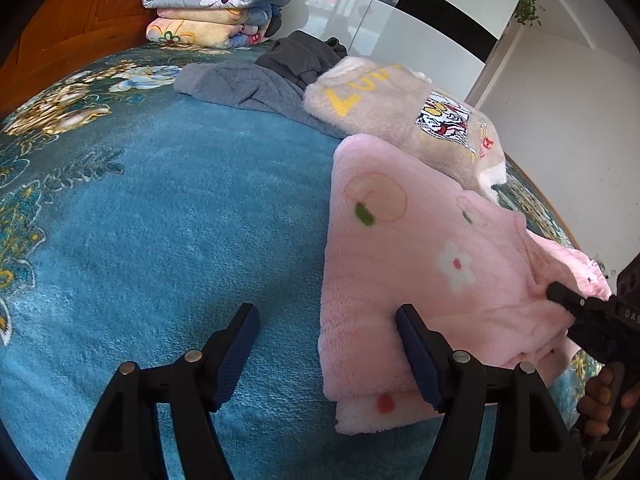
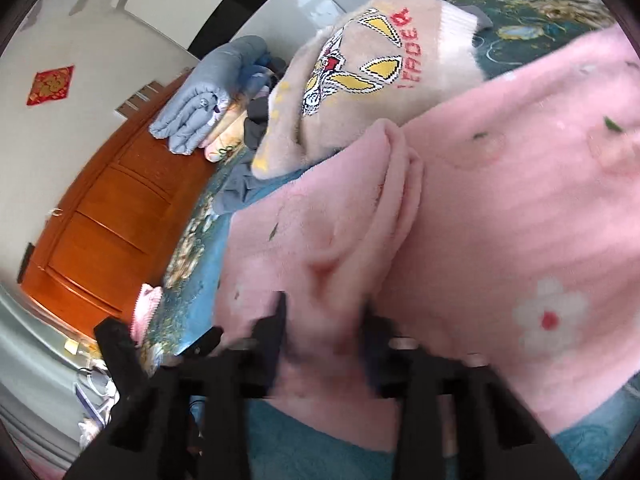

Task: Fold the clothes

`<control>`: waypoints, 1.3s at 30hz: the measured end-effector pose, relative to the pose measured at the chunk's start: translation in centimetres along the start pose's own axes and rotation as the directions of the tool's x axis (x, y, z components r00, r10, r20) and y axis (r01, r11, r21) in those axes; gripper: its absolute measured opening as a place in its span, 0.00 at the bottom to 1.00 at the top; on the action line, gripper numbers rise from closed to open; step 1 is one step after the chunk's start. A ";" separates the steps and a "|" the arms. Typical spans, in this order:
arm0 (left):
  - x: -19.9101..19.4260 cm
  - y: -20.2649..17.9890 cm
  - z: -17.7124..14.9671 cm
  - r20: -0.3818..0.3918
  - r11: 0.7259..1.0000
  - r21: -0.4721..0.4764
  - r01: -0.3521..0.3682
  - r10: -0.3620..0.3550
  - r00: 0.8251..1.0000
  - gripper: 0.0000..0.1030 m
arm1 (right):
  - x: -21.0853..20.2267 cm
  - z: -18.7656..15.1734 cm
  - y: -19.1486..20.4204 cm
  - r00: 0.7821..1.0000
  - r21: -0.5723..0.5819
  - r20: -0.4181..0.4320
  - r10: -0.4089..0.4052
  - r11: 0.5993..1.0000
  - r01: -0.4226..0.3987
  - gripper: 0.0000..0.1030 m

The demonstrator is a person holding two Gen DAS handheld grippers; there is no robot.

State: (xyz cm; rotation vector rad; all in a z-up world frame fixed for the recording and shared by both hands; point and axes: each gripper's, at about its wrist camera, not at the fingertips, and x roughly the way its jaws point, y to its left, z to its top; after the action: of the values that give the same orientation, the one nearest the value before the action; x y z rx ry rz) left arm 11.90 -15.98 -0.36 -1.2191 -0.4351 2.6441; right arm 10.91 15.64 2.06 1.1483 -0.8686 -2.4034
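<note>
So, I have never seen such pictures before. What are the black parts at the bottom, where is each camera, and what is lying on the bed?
There is no robot. A person holds one two-finger tool in each hand, and each tool carries a wide-angle camera looking along its fingers. In the left camera's picture, the left tool is open above the blue bedspread, holding nothing. The right tool enters from the right and pinches the pink garment. The right camera's picture shows that grip up close, blurred. Behind it lie a beige sweater, grey clothes and folded quilts.
</note>
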 end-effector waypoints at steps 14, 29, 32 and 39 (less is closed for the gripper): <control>-0.2 -4.6 -0.9 -0.060 0.993 0.103 0.061 -0.055 0.997 0.75 | -5.9 -0.3 -6.0 0.992 0.104 0.117 -0.052 0.994 0.040 0.14; 1.8 -19.4 0.2 -0.076 0.918 0.376 0.128 -0.107 0.991 0.75 | -17.8 0.2 -13.3 0.906 0.221 0.398 -0.147 0.973 0.060 0.36; 3.8 -23.8 -0.3 -0.099 0.884 0.440 0.162 -0.132 0.986 0.75 | -22.1 -0.1 -17.8 0.843 0.356 0.471 -0.260 0.930 0.088 0.54; 8.6 -27.2 -1.8 -0.163 0.866 0.482 0.132 -0.059 0.985 0.77 | -24.9 2.7 -25.9 0.812 0.479 0.478 -0.336 0.874 0.079 0.56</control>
State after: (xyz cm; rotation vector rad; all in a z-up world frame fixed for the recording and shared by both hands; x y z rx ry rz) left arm 9.28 12.39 1.81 -1.1644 0.1951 2.3465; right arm 23.10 49.50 0.88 0.6951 -1.6150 -2.8804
